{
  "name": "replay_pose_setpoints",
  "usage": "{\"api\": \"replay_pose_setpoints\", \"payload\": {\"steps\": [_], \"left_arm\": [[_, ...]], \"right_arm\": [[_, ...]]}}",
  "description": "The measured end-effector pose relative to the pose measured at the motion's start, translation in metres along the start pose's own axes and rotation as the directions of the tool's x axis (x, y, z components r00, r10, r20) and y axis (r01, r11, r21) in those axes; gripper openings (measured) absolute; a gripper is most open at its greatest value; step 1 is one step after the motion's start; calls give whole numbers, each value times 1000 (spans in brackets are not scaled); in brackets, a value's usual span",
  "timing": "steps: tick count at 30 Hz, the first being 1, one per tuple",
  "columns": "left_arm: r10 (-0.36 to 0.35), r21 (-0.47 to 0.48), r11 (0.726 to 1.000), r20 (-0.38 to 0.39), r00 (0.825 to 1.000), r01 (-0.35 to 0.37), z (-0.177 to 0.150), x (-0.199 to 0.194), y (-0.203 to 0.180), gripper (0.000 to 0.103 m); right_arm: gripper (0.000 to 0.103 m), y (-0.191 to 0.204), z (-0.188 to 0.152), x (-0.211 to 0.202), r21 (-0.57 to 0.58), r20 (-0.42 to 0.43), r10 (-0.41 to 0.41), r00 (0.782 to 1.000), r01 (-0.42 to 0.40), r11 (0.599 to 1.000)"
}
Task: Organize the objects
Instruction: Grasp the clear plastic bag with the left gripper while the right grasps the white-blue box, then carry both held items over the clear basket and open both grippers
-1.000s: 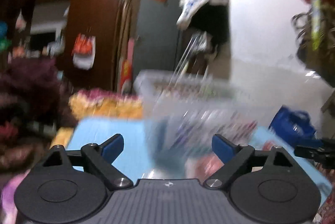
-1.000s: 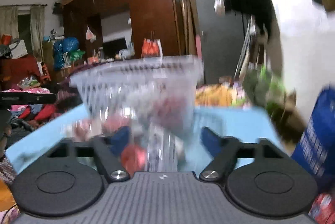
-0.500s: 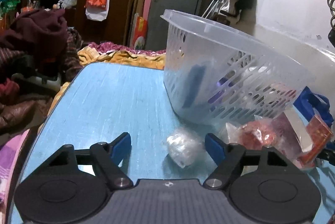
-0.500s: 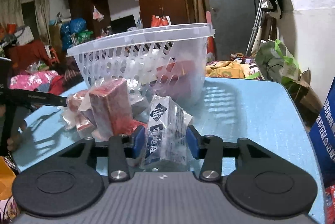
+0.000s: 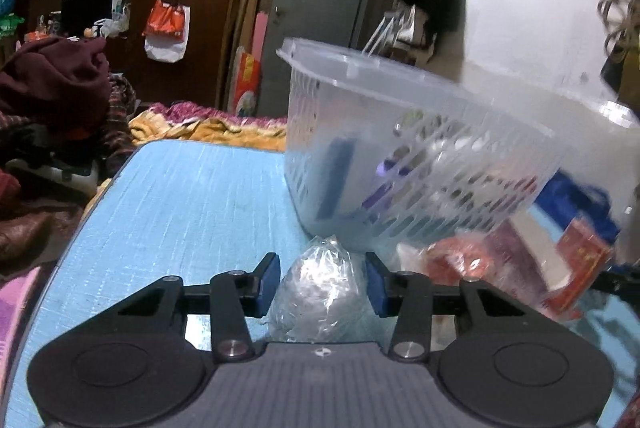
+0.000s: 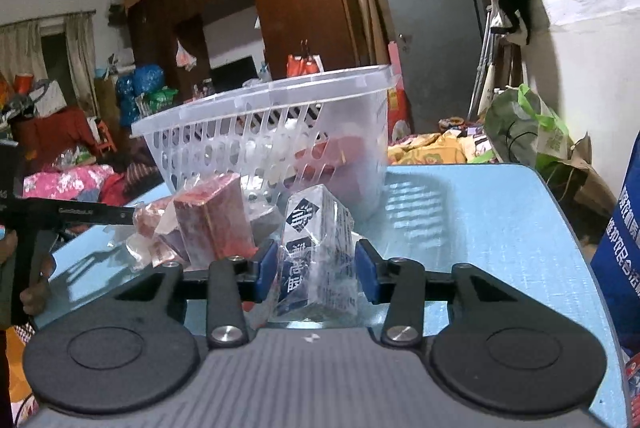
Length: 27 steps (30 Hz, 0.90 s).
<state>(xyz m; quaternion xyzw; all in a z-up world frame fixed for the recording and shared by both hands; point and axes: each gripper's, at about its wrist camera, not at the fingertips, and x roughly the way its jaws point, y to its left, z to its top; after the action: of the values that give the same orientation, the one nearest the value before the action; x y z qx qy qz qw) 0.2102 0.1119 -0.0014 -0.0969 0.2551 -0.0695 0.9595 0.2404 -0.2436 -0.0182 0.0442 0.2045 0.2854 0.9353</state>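
Observation:
A clear plastic basket (image 5: 420,132) (image 6: 280,132) stands on the blue table (image 5: 180,196) (image 6: 480,220) with several items inside. My left gripper (image 5: 322,286) is shut on a crinkly clear plastic bag (image 5: 320,288) just in front of the basket. My right gripper (image 6: 316,270) is shut on a clear-wrapped white and blue box (image 6: 316,252). A red box (image 6: 218,220) and red wrapped packets (image 5: 460,260) lie beside the basket.
A dark red clothes pile (image 5: 56,76) lies left of the table. A blue bag (image 6: 616,248) stands at the table's right edge. The other gripper's black arm (image 6: 68,216) reaches in from the left. A green bag (image 6: 524,124) sits beyond the table.
Both grippers came down to the table from a blurred sweep. The left closed on the clear bag. The right was closed on the box half a second ago and has held.

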Motion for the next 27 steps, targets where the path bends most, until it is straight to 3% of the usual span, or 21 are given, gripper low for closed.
{"api": "replay_pose_setpoints", "payload": {"steps": [4,14,23,27], "left_arm": [[-31,-23,999,67,997,32,-1,-10,5,49],[-63,32,998,122,991,60,-4,-15,-1,49],[-68,20,998,157,985,65,-5,-22,4,49],[-162,-32,984,207,965,173,-2,-42,6,49]], "right_arm": [[46,1,-1,-4,4,31,-16,999,16,1000],[45,6,-2,-5,-27,52,-53,997,55,998],[45,8,-2,-5,-32,58,-71,996,73,997],[45,24,3,-25,-92,145,-144,979,159,983]]}}
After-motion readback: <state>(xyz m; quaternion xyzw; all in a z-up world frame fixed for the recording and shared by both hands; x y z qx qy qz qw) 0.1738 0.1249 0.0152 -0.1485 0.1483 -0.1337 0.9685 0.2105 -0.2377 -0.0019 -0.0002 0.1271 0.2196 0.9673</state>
